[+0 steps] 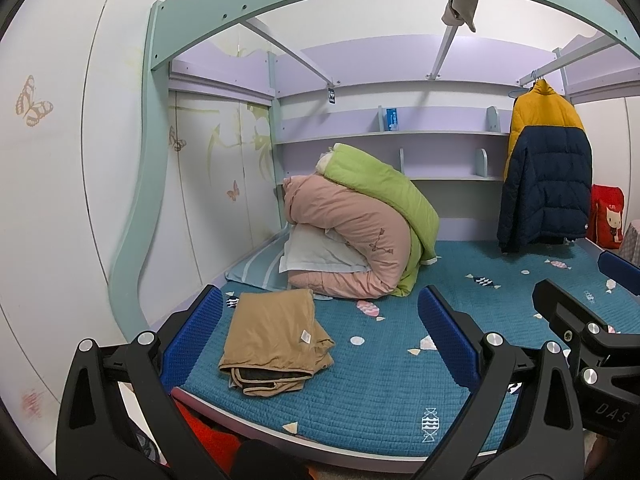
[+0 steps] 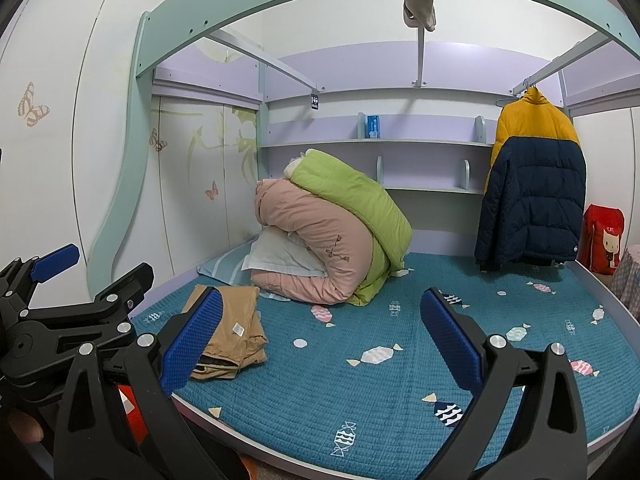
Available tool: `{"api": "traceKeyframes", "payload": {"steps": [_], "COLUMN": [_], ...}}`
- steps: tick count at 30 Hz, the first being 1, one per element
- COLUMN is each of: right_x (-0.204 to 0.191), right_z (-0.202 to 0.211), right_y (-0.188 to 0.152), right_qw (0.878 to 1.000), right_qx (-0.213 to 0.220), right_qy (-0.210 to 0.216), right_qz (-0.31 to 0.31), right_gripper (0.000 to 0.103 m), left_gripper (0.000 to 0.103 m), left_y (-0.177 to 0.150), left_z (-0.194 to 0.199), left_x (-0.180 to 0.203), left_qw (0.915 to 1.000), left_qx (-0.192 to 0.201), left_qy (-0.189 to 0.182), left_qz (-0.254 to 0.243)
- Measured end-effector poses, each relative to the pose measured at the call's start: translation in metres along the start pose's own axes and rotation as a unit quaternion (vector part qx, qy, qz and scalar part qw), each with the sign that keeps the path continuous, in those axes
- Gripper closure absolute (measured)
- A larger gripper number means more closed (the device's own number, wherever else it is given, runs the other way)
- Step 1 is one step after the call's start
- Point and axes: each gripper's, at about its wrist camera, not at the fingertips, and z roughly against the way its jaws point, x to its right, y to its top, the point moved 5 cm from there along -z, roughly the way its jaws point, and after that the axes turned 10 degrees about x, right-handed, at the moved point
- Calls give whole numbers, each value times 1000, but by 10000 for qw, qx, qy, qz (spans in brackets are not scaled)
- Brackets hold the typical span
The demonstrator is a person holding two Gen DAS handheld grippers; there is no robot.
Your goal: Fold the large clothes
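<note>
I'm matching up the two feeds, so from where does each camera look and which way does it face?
Left wrist: on the left claw, open, facing the bed's far shelves; the right claw shows at right.
Right wrist: on the right claw, open, facing the same way; the left claw and a fingertip show at left.
Shared: tan folded garment, rolled quilts, hanging jacket.

The left gripper (image 1: 320, 334) hangs level with its blue-padded jaws spread wide and nothing between them. The right gripper (image 2: 322, 334), close beside it, is likewise spread and empty
</note>
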Motion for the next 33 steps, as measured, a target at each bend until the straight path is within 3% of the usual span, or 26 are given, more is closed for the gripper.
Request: {"api": "traceKeyframes", "payload": {"steps": [18, 33], "right_x": [4, 34], "right_z": [-2, -39], "right_y": [-3, -25], "right_qw": [10000, 9982], "right_qx": [-52, -374], "right_qy": [27, 210], "right_qz": [-22, -424], "right_gripper": [7, 7], "left_gripper": [5, 5], "left_y": [-7, -19], "left_z": [-5, -35], "left_x": [-4, 19], "left_qw": [10000, 9980], "left_qx": [-75, -333], "left_qy": [17, 343], "left_qz": [-32, -408]}}
